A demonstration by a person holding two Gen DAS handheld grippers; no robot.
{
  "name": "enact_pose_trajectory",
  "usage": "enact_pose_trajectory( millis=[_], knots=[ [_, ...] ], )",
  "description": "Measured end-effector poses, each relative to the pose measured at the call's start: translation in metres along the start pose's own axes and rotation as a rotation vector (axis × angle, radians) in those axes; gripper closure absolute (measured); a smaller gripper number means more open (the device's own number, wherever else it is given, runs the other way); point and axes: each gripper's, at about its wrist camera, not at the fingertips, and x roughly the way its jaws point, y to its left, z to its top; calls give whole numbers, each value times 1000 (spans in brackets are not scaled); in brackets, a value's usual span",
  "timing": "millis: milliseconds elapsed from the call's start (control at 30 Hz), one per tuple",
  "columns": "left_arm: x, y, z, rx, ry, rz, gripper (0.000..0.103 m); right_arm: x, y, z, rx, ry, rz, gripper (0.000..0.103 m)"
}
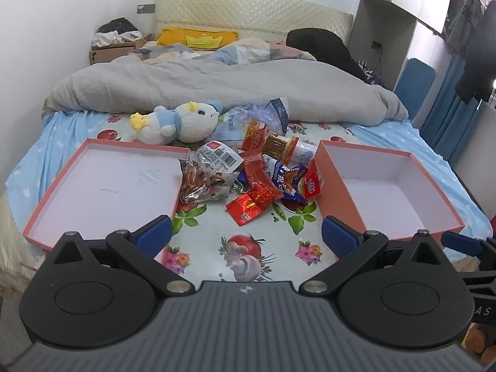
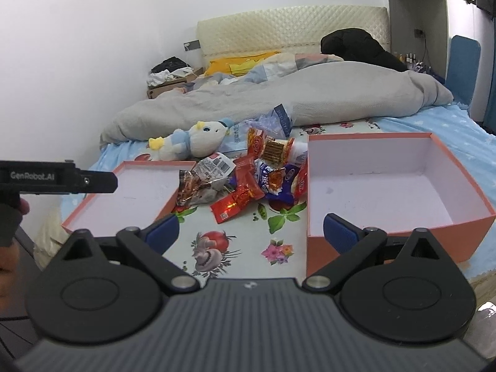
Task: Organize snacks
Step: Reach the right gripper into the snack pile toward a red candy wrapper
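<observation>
A heap of snack packets lies on the flowered sheet between two orange boxes with white insides. The shallow box on the left holds nothing, and neither does the deeper box on the right. A small red packet lies nearest to me. My left gripper hovers open in front of the heap, with nothing between its fingers. My right gripper is open as well, its right finger over the deep box's near wall.
A white and blue plush toy lies behind the shallow box. A grey duvet is bunched across the bed beyond it. The left gripper's black body reaches in from the left over the shallow box.
</observation>
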Motion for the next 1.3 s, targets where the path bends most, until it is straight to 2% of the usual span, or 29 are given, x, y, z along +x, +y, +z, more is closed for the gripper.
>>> enact_pose_trajectory(
  millis=[133,167,267,433,567,767,967,1300],
  knots=[
    [21,3,3,14,38,7,0,11,1,-3,-13,4,21,4],
    [26,5,3,15,43,3,0,14,3,-4,-23,5,22,7],
    [42,11,10,9,65,-20,0,25,3,-7,-22,11,24,8],
    [61,19,18,23,66,-4,0,40,9,-10,-50,13,19,9],
    [78,27,21,25,88,9,0,53,15,-11,-68,21,35,21],
    [102,43,23,7,119,41,0,69,29,-11,-107,23,75,22],
    [126,59,27,-14,139,55,0,92,40,-10,-119,39,106,27],
    [166,71,31,-24,139,40,0,133,48,-9,-111,70,119,33]
  ],
)
